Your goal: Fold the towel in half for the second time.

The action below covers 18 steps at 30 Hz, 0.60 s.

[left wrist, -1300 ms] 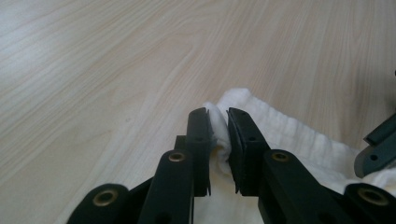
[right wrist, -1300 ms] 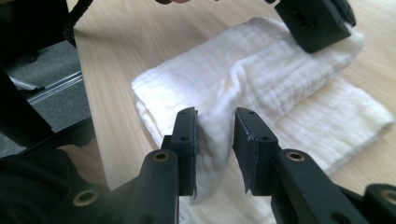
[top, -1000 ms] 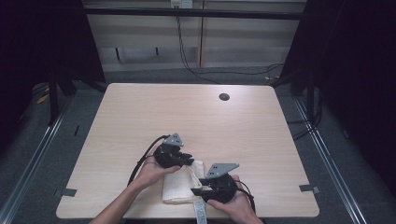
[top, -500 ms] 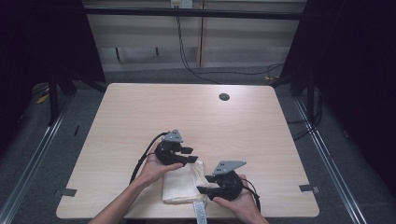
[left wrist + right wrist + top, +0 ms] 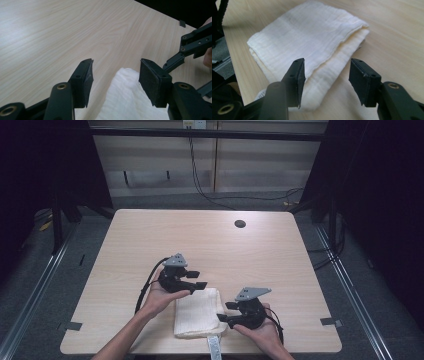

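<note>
High view: folded white cloth (image 5: 196,312) lying on worktop (image 5: 210,240), near edge.
Left gripper (image 5: 196,280): fingers apart, above cloth's far corner.
Right gripper (image 5: 223,311): fingers apart, beside cloth.

Folded cloth (image 5: 130,100) cut off at bottom edge, left gripper view; forearms (image 5: 125,340) cropped in high view.

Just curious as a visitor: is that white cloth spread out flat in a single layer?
No, the white cloth lies folded on the table, its stacked layers showing along the edge in the right gripper view.
</note>
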Each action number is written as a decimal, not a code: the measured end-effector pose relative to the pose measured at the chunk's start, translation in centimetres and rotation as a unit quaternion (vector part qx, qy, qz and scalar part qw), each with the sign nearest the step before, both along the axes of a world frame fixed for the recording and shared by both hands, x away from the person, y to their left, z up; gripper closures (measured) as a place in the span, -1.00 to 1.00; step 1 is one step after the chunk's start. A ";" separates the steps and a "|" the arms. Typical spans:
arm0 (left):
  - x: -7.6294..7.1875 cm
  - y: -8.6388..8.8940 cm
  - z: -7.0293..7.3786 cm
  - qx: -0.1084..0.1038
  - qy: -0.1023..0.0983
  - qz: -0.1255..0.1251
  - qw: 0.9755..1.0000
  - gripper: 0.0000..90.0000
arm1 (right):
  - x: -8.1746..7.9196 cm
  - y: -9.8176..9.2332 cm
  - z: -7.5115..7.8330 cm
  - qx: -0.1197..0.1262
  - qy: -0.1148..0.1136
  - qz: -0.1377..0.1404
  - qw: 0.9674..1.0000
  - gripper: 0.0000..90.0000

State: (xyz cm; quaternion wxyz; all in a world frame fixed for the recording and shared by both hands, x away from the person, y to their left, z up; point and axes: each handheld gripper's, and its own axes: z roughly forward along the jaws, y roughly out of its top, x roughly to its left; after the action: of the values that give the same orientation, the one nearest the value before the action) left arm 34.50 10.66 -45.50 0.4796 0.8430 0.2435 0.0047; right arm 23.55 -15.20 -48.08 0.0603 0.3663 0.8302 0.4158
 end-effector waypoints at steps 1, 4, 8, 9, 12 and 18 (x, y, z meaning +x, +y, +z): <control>0.0 0.0 0.0 0.000 0.000 0.000 1.000 -0.01 | 0.0 0.0 0.0 0.000 0.000 0.000 1.000 0.05; -0.2 0.7 0.4 0.006 -0.005 0.003 1.000 -0.01 | 0.1 -0.9 0.8 0.019 -0.015 0.000 1.000 0.10; -0.7 1.3 0.7 0.020 -0.011 0.003 1.000 -0.01 | 0.0 -1.9 1.7 0.032 -0.025 -0.005 0.999 0.09; -1.1 1.6 0.8 0.028 -0.012 0.009 1.000 -0.01 | 0.0 -2.1 1.9 0.032 -0.028 -0.006 0.999 0.09; -1.9 2.1 0.9 0.034 -0.013 0.004 0.999 0.02 | -0.1 -3.0 2.3 0.033 -0.032 -0.014 0.999 0.07; -2.9 3.3 1.3 0.041 -0.012 0.004 0.999 -0.13 | 0.2 -5.3 3.2 0.047 -0.032 -0.030 0.998 0.07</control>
State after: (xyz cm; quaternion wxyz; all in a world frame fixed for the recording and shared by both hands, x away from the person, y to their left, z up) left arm 31.56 14.00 -44.24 0.4479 0.8606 0.2410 0.0270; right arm 23.73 -20.50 -44.92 0.0824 0.3800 0.7959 0.4640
